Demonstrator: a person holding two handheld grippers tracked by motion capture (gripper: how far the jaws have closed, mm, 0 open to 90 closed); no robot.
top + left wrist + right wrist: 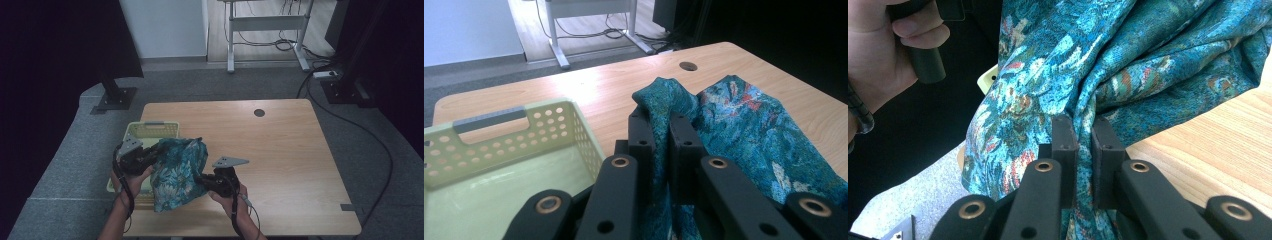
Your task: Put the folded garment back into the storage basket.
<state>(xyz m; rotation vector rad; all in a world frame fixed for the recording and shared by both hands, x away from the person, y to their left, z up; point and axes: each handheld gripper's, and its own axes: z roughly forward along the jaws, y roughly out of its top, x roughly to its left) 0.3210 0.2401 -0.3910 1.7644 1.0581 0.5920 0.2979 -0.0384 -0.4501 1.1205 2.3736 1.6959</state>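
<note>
A teal cloth with a flowered pattern [176, 167] hangs bunched between both grippers over the table's front left part. My left gripper [156, 151] is shut on a fold of the cloth [661, 107] at its upper left. A gathered fold of the cloth [1108, 65] is pinched in my right gripper [202, 180], which is shut at the cloth's lower right. The cloth's loose end droops down past the table's front edge. A pale green perforated basket [151, 130] stands just behind and under the left gripper; its inside [489, 185] looks bare.
The wooden table [280, 160] has a round cable hole [259, 112] near its far edge. A hand [883, 55] holds the left gripper's handle in the right gripper view. Beyond the table stand a desk frame [265, 30] and floor cables.
</note>
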